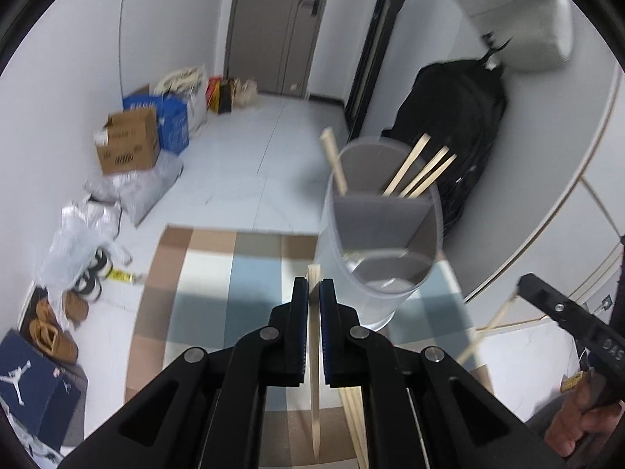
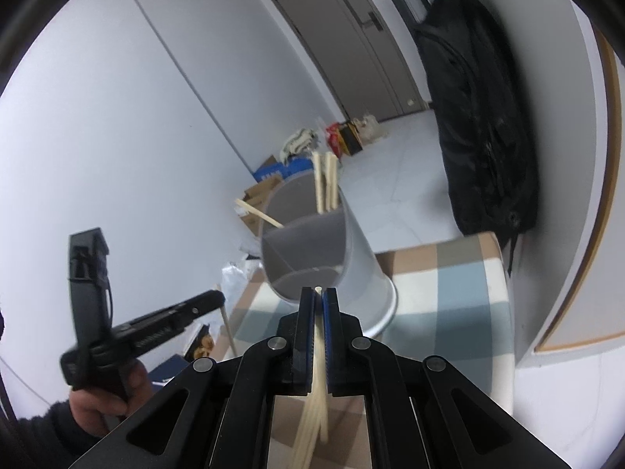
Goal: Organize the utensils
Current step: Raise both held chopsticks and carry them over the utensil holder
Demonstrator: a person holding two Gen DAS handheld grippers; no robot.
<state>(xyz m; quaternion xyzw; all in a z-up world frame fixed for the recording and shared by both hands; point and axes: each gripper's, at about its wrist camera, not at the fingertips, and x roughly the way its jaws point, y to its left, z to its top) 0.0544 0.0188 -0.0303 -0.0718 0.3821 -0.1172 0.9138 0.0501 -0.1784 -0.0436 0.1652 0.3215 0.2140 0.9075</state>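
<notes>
The left gripper (image 1: 314, 293) has its jaws closed on 1 wooden chopstick (image 1: 314, 359), which runs along the jaws and shows its blunt end just past the tips. In the left wrist view, a small bundle of loose chopsticks (image 1: 353, 418) lies lower, just right of the held one; I cannot count them exactly.

The right gripper (image 2: 319, 301) has its jaws closed on a pale chopstick bundle (image 2: 318, 402). It looks like 2 or 3 sticks, but blur hides the exact number. The tip of the bundle is near the rim of the utensil holder (image 1: 381, 234).

This holder is 1 grey round container with inner walls that make separate compartments. It stands tilted on the checkered desk (image 1: 211, 273), near the far right corner. In the far compartment there are 4 chopsticks: 1 single stick (image 1: 334, 160) leans to the left, and a group of 3 sticks (image 1: 422, 172) leans to the right. The near compartments show no chopsticks clearly.

Behind the holder, 1 black bag (image 1: 461, 117) leans on the wall. On the floor at the left stand 1 brown cardboard box (image 1: 127, 140) and 1 dark blue shoe box (image 1: 35, 387)
</notes>
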